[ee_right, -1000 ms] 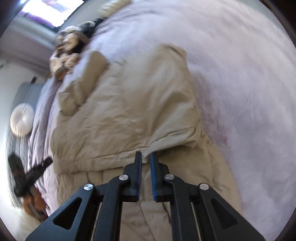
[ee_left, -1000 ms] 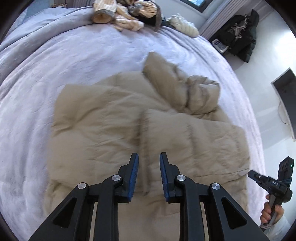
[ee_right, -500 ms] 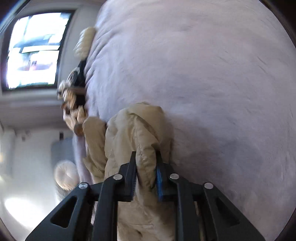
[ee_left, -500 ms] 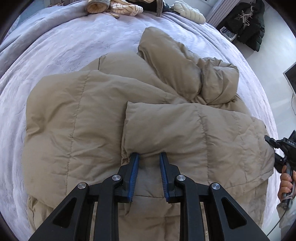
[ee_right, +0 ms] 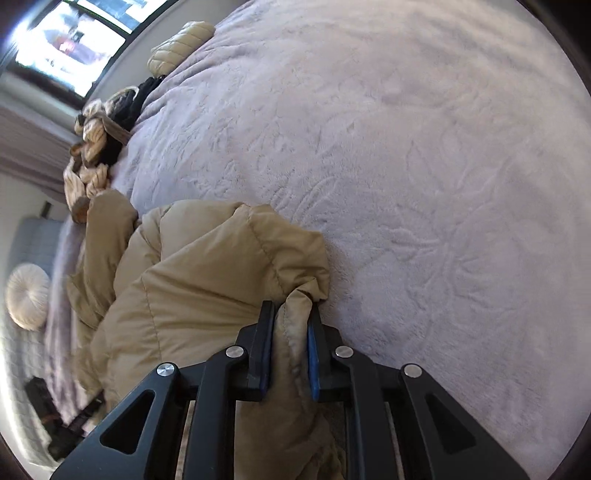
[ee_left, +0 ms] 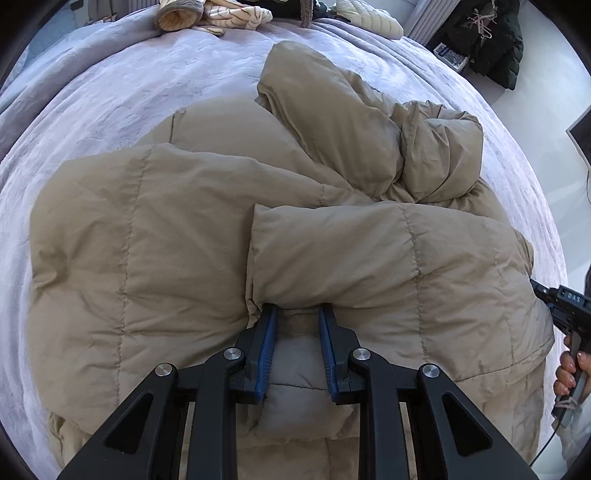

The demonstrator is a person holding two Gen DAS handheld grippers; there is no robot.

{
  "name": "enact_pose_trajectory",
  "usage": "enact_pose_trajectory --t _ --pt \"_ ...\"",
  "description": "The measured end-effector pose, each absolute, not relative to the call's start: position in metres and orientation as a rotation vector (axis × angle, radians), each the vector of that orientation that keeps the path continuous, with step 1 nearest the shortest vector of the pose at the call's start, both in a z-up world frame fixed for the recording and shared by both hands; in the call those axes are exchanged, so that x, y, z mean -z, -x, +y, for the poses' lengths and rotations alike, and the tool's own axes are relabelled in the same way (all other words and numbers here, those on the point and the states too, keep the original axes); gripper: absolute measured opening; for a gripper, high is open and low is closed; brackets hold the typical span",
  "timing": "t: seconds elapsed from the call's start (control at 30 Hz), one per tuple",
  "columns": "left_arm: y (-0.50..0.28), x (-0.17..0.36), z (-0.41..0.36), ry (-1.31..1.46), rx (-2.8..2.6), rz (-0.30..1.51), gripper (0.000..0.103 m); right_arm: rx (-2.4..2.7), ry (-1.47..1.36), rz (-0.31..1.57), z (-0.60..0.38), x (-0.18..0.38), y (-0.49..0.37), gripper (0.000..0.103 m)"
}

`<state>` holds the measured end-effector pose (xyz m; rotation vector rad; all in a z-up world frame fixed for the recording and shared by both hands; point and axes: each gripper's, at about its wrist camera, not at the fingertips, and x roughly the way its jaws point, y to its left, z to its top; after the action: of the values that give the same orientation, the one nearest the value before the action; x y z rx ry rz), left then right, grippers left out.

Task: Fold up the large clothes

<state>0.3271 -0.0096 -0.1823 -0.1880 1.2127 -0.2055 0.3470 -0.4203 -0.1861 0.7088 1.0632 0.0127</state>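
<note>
Jacket (ee_left: 184,251) — tan, puffy, quilted — spread over lilac blanket (ee_left: 110,92) on bed, one panel folded across middle. Right gripper (ee_right: 290,350) clamped on jacket edge beside bare blanket. Left gripper (ee_left: 295,350) fingers apart, straddling hem fold. Heap of clothes (ee_left: 214,14) at far edge.

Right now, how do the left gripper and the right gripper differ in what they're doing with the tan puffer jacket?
The right gripper is shut on a bunched edge of the tan puffer jacket; the left gripper stands open, fabric between its fingers but not squeezed. The right one sits at the jacket's border beside the lavender bedspread; the left points at the folded-over panel mid-jacket. Both are black with blue pads.
</note>
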Motion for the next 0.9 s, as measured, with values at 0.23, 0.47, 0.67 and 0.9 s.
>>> enact_pose_trajectory --t 0.23,0.47,0.67,0.9 --pt "-0.313 0.154 -0.001 0.177 0.152 1.189 0.025 0.072 -0.475 1.031 -0.420 0.142 -0.310 0.016" --pt "-0.281 0.136 0.017 0.156 0.110 1.195 0.025 0.073 -0.491 1.051 -0.426 0.128 -0.261 0.016" --pt "-0.252 0.135 0.014 0.143 0.099 1.251 0.025 0.036 -0.537 1.112 -0.416 0.132 -0.237 0.020" --pt "-0.220 0.124 0.003 0.138 0.067 1.281 0.098 -0.017 -0.524 1.167 -0.396 0.123 -0.211 0.027"
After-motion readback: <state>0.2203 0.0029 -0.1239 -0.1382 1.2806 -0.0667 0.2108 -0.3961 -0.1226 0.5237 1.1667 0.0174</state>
